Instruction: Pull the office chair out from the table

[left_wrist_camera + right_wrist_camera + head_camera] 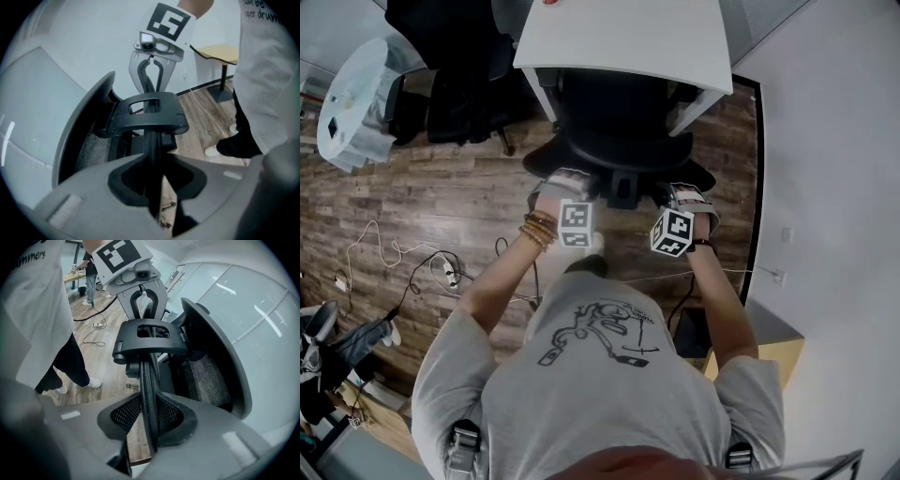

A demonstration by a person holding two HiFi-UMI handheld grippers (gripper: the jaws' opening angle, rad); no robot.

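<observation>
Left gripper view: our left tongs point(157, 187) sit narrow, pinching the backrest rim point(153, 150).
Right gripper view: our right tongs point(150, 427) clamp the same rim, further along it.
Rim axis: crosswise to us, running from one tongs to the other.
Office chair point(619, 131): ahead of us, seat tucked under the counter point(628, 37).
Pull: we judge straight back toward ourselves.

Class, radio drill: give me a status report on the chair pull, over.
Left gripper shut on backrest rim of office chair. Right gripper shut on same rim. Chair tucked under table. Cables on floor behind-left.
</observation>
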